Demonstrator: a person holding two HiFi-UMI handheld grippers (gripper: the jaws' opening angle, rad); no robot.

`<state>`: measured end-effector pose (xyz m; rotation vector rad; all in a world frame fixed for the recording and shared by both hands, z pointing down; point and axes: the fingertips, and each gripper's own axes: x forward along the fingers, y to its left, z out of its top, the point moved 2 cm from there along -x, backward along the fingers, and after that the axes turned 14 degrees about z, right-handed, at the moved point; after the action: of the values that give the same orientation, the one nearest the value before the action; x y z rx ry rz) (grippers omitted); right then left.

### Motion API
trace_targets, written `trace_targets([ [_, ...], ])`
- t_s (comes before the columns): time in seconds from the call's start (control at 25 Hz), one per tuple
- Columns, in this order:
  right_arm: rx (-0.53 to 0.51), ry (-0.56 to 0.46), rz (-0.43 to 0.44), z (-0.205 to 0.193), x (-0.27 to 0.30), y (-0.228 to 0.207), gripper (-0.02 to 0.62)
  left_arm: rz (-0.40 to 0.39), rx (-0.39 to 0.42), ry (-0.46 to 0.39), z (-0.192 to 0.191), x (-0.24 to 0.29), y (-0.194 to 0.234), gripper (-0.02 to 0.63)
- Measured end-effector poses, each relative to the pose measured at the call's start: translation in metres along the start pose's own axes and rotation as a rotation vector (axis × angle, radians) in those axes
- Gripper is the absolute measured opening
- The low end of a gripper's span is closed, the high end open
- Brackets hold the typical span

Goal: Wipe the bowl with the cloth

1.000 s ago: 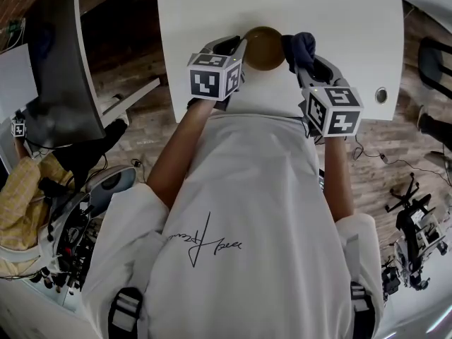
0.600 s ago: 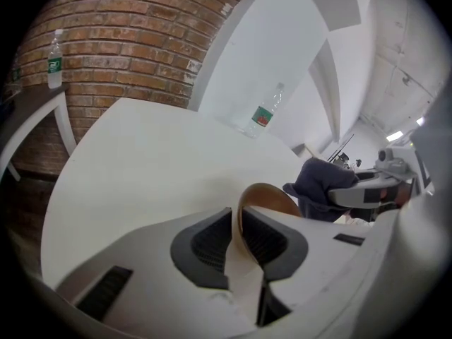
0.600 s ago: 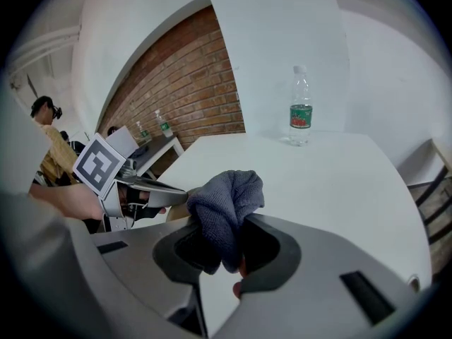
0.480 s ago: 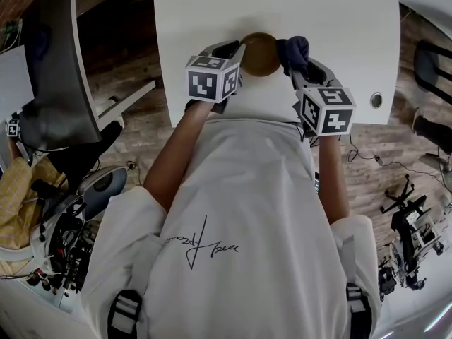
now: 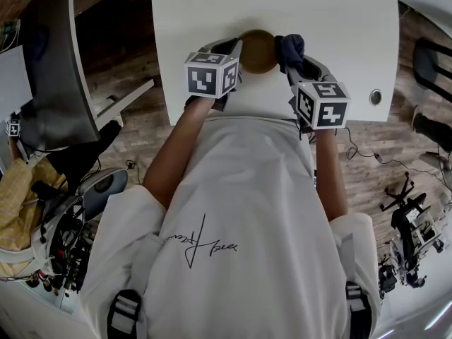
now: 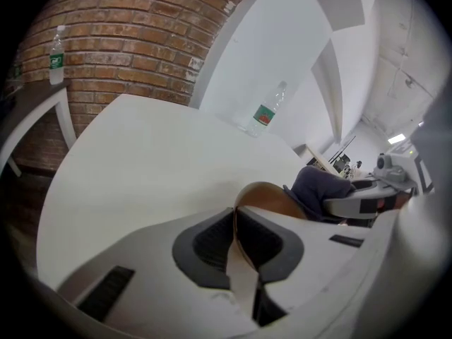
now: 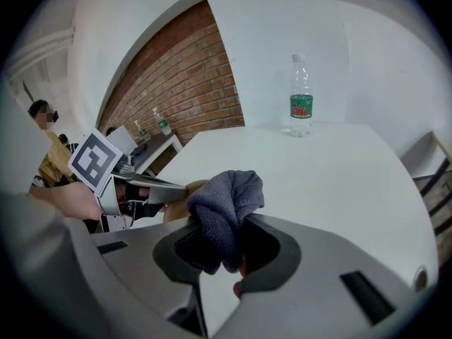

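Between the jaws of my left gripper (image 6: 236, 224) sits the thin rim of the brown bowl (image 6: 272, 198), pinched edge-on, with the rest of the bowl swelling out beyond the tips. My right gripper (image 7: 222, 249) is clamped on a bunched fold of the dark grey-blue cloth (image 7: 227, 203), whose loose wad stands above the jaws and sits right against the bowl's right side, touching it as far as I can judge. From the head view the bowl lies between my two grippers, near the table's edge closest to me. Whether its base rests on the top or is lifted, I cannot tell.

My hold on the bowl is only a narrow bite on the rim. If I press the cloth hard sideways, the bowl could twist in the jaws or slip free, and so close to the edge it might slide off toward me. The cloth is caught by one fold, so a dragging stroke could pull it out. My grippers are also close enough to knock together.

Beyond them, the white table (image 5: 282, 6) is smooth and bare apart from a clear water bottle (image 7: 301, 97) well away at its far side. A brick wall (image 6: 127, 41) stands behind, and a person (image 7: 46, 140) is off to the left.
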<state>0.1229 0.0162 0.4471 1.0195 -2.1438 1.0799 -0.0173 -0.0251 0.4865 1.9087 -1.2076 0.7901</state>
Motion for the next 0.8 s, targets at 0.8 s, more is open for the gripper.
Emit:
trace_targets([
  [0.8,0.011,0.029,0.009,-0.0044,0.0079,0.0011,0.081,0.021,-0.005,-0.007,0.0065,0.0019,0.003,0.009],
])
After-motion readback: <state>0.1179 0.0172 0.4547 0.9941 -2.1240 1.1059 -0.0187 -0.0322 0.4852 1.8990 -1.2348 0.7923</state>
